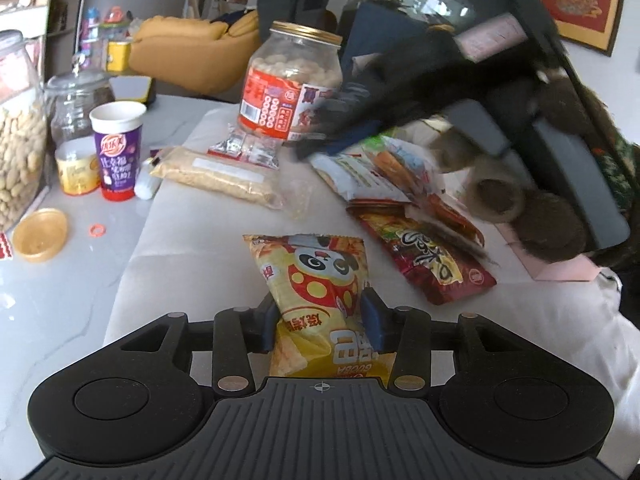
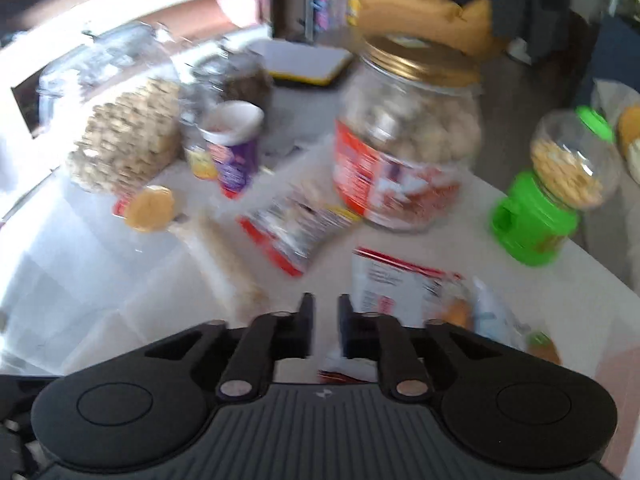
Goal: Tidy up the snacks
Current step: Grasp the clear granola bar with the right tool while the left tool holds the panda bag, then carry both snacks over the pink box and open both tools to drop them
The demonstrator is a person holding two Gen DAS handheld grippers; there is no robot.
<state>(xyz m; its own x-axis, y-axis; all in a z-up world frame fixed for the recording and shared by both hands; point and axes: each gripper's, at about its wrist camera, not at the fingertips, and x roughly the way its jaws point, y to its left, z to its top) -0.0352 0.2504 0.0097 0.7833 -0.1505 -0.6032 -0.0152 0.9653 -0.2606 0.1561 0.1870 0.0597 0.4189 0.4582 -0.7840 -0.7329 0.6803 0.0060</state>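
My left gripper (image 1: pixel 320 312) is shut on a yellow snack bag with a panda face (image 1: pixel 316 276), holding it by its lower end just above the white table (image 1: pixel 180 248). A red snack bag (image 1: pixel 424 248) and a white-and-orange packet (image 1: pixel 372 168) lie to the right of it. My right gripper (image 2: pixel 325 320) shows blurred, its jaws a narrow gap apart with nothing between them, above a white-and-red packet (image 2: pixel 400 284). It also shows in the left wrist view (image 1: pixel 320 148) as a dark blurred shape over the packets. A big jar with a gold lid (image 1: pixel 292 84) (image 2: pixel 408 140) stands behind.
A purple cup (image 1: pixel 117 148) (image 2: pixel 234 148), a peanut jar (image 1: pixel 16 148) (image 2: pixel 128 140), a glass jar (image 1: pixel 76 104) and a loose gold lid (image 1: pixel 40 234) stand at the left. A long clear bag of crumbs (image 1: pixel 220 176) and a small foil packet (image 1: pixel 248 146) lie mid-table. A green candy dispenser (image 2: pixel 556 188) stands right.
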